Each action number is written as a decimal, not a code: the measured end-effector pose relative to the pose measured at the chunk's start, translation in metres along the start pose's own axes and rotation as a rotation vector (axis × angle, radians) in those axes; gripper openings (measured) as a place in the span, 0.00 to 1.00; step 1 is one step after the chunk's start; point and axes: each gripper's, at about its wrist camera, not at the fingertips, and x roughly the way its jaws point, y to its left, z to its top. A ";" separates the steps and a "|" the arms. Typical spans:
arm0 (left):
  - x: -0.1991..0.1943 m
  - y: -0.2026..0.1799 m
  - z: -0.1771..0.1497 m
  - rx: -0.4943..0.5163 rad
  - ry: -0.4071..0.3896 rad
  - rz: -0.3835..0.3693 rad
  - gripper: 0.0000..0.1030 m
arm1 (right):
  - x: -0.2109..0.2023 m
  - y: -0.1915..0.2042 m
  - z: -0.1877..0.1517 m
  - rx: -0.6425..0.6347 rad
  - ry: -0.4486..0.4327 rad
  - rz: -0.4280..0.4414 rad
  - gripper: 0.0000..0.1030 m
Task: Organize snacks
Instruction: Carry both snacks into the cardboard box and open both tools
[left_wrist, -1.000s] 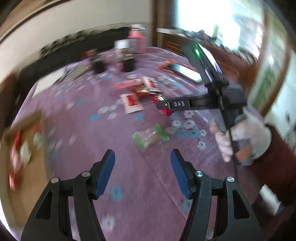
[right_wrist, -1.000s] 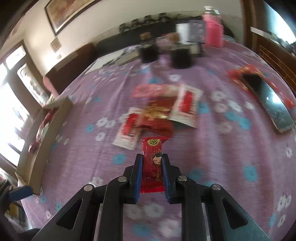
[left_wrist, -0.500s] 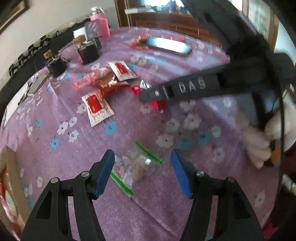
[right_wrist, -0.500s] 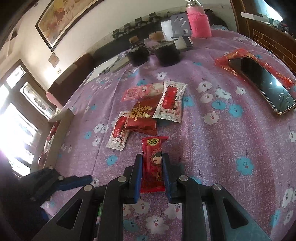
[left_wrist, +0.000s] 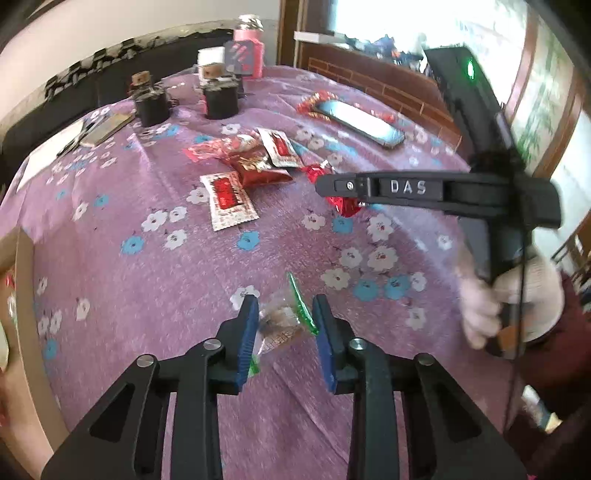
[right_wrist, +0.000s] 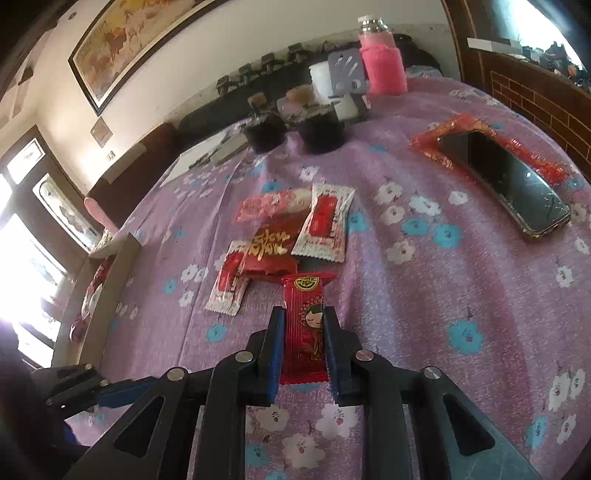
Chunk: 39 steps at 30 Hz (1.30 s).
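Note:
My left gripper (left_wrist: 284, 332) has closed around a clear snack packet with green ends (left_wrist: 282, 325) lying on the purple flowered tablecloth (left_wrist: 147, 277). My right gripper (right_wrist: 303, 339) is shut on a red snack bar with a cartoon girl (right_wrist: 306, 321), held above the cloth; it also shows in the left wrist view (left_wrist: 343, 203). A pile of red and white snack packets (right_wrist: 291, 229) lies further back, also seen in the left wrist view (left_wrist: 243, 173). A cardboard box (right_wrist: 92, 288) with snacks in it stands at the left edge.
A phone (right_wrist: 506, 184) lies on a red wrapper at the right. Two dark jars (right_wrist: 291, 129), a pink bottle (right_wrist: 382, 59) and papers stand at the far side. The right gripper's body (left_wrist: 461, 192) and gloved hand (left_wrist: 513, 299) cross the left wrist view.
My left gripper moved down onto the clear packet and narrowed its jaws around it. My right gripper kept its hold on the red bar and shifted slightly.

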 end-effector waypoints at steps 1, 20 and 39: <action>-0.003 0.003 0.000 -0.013 -0.009 -0.003 0.24 | 0.000 0.000 0.000 0.001 -0.002 0.000 0.20; -0.146 0.109 -0.068 -0.404 -0.316 0.051 0.23 | -0.011 0.016 -0.002 -0.061 -0.065 0.029 0.20; -0.144 0.222 -0.127 -0.659 -0.232 0.254 0.24 | 0.015 0.224 -0.015 -0.324 0.130 0.341 0.19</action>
